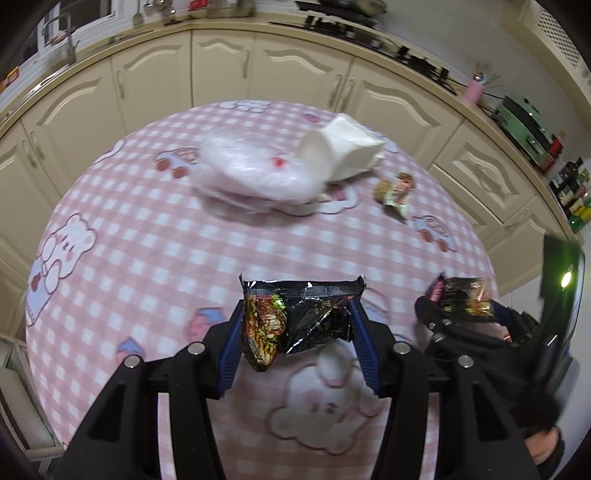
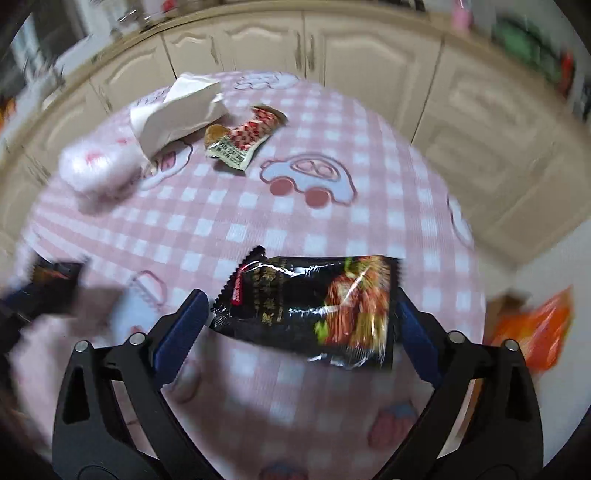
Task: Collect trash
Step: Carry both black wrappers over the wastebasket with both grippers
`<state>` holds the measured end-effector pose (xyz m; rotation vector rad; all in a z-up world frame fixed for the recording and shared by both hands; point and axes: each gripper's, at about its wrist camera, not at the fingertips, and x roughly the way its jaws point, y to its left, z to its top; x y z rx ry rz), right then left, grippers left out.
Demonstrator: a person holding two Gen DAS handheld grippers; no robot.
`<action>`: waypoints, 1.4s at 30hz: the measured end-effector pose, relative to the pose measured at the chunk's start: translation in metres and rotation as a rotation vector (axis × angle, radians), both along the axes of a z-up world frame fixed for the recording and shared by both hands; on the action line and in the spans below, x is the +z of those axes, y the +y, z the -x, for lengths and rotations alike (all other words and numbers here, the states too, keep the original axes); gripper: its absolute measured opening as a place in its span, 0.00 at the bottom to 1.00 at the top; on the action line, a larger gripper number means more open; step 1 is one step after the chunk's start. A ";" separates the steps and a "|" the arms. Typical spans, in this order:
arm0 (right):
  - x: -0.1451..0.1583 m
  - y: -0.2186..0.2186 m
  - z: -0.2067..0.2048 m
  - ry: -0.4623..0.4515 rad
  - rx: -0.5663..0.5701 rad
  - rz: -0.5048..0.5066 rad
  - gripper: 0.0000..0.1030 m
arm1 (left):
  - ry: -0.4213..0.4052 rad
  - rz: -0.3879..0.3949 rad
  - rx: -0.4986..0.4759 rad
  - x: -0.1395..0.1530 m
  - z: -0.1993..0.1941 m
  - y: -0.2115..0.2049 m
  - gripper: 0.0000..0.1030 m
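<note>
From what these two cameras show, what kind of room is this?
Most likely a home kitchen: cream cabinets under a worktop, a sink tap by a window, and a table with a pink checked cloth.

I count two black snack bags [image 1: 295, 317] [image 2: 314, 306], one in each view. I see one small red and white wrapper [image 2: 242, 138], one white paper box [image 2: 177, 112] and one clear plastic bag [image 1: 255, 170]. There is one orange bag [image 2: 535, 332] off the table edge.
</note>
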<state>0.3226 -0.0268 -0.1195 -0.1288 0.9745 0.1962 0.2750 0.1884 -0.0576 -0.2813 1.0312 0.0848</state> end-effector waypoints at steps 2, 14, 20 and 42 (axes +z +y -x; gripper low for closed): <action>0.001 -0.001 0.010 -0.053 0.019 -0.018 0.67 | 0.009 -0.011 -0.002 -0.004 0.002 0.004 0.52; 0.014 -0.095 0.037 0.015 -0.093 -0.283 0.11 | -0.002 -0.017 -0.145 0.000 0.007 -0.062 0.52; 0.019 -0.143 0.061 -0.004 -0.171 -0.324 0.11 | -0.025 -0.022 -0.279 0.007 0.009 -0.129 0.52; -0.021 -0.332 0.135 0.014 -0.534 -0.434 0.12 | 0.047 -0.106 -0.669 -0.023 0.030 -0.342 0.52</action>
